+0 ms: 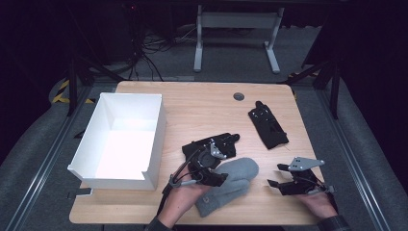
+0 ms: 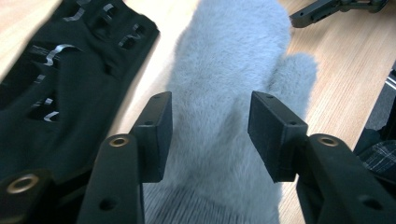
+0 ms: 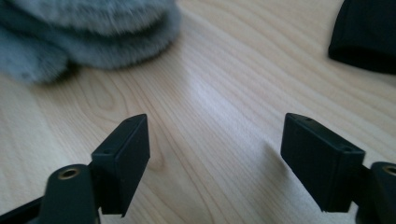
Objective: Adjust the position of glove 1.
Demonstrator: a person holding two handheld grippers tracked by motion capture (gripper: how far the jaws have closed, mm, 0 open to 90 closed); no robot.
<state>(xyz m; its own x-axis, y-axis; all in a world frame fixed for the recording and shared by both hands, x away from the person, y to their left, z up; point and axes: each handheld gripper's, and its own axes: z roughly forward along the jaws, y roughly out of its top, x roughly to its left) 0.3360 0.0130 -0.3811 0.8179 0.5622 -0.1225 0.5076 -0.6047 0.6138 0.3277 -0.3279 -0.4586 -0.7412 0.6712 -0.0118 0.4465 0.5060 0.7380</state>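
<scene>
A wooden table (image 1: 202, 108) takes up most of the floor space here, and on its left side sits a big white box (image 1: 120, 139) with one low wall facing the person. Near the front edge, about the middle, a fluffy grey mitten (image 1: 231, 185) lies flat, its cuff toward the person and its thumb off to one side. Just beside it, toward the box, lies a black glove (image 1: 223, 143) with silver markings; a second black glove (image 1: 268, 126) lies well apart toward the back right.

The left gripper (image 1: 210, 172) hangs right over the mitten (image 2: 224, 93), its jaws standing apart on either side of the mitten's body, with the pads not pressing on the fleece. The right gripper (image 1: 281, 182) hovers low over bare wood to the right of the mitten, jaws spread wide with nothing between them (image 3: 215, 158)

A small dark round cap (image 1: 238, 96) is set in the tabletop near the far edge
</scene>
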